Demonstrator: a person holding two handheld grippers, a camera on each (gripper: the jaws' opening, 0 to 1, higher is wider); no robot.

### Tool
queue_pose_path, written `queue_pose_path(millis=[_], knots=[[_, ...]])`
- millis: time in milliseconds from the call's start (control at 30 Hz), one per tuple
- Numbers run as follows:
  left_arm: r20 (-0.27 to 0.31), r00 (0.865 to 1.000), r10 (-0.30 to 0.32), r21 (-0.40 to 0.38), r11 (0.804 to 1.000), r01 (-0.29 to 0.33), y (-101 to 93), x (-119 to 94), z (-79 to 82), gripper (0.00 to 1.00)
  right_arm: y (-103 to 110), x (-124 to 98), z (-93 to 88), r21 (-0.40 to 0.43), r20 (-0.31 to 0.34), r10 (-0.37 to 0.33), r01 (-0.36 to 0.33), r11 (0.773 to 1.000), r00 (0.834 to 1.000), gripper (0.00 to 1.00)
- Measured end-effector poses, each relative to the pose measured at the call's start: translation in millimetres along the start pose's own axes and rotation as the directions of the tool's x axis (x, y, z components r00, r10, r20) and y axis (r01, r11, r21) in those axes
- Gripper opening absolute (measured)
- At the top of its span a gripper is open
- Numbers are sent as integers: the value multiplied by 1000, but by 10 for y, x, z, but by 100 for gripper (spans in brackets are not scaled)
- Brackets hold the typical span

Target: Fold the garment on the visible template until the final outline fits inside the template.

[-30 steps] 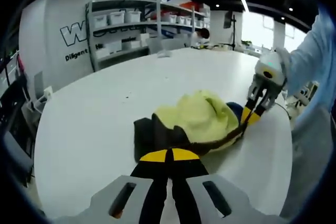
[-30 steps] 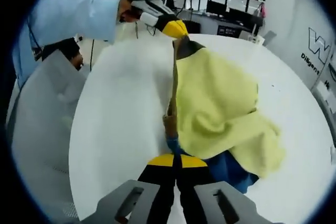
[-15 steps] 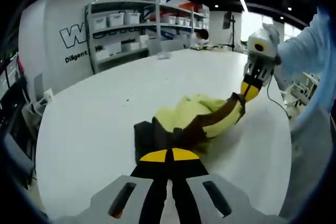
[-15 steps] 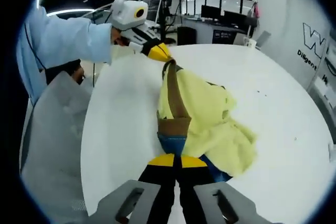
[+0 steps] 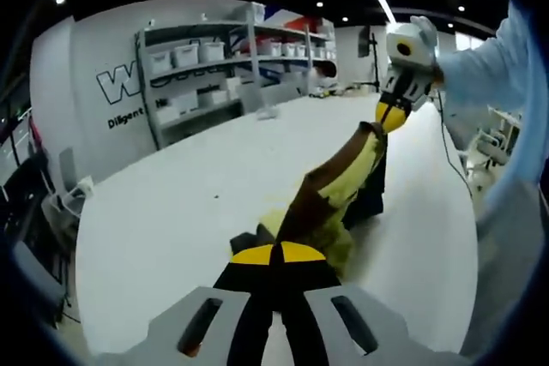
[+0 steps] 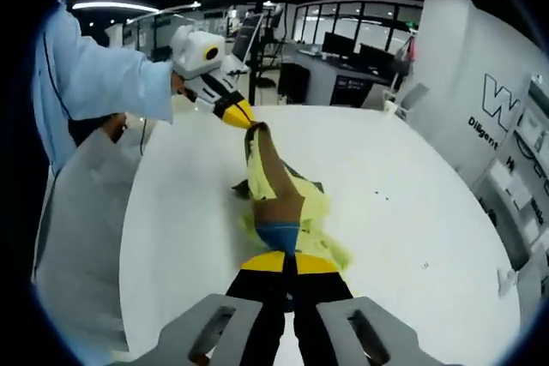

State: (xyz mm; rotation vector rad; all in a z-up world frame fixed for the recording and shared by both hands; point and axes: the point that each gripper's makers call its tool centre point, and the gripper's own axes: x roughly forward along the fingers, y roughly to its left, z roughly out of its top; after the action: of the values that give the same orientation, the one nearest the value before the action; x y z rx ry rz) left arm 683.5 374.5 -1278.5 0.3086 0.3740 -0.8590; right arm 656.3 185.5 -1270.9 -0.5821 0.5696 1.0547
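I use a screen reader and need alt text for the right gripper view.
A yellow cloth garment with a brown band is stretched above a round white table between two shut grippers: the right gripper at the bottom and the left gripper, held by a blue-sleeved arm.

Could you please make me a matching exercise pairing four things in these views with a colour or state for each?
Things:
1. garment
2. table
3. left tongs
4. shelving unit

Descriptions:
A. white and round
B. holds storage bins
C. yellow with a brown band, stretched between both tongs
D. shut on one end of the garment

Pairs: 1-C, 2-A, 3-D, 4-B
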Motion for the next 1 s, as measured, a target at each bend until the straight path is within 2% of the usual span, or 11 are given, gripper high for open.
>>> queue_pose_path(millis=[367,567,767,900,1000], knots=[[34,999,11,121,992,-15,23,-132,425,0,-183,-269,193,-34,29,-63,64,997,998,0],[50,999,13,147,989,-20,25,-206,581,0,-234,-409,320,-39,52,-88,90,995,995,0],[49,999,0,163,987,-8,-38,-285,675,0,-197,-509,393,-58,52,-91,94,994,995,0],[26,1000,3,168,986,-8,-81,-337,712,0,-155,-572,441,-77,47,-93,97,992,995,0],[0,1000,11,225,974,-11,-142,-384,734,0,-119,-633,472,-139,25,-113,116,983,993,0]])
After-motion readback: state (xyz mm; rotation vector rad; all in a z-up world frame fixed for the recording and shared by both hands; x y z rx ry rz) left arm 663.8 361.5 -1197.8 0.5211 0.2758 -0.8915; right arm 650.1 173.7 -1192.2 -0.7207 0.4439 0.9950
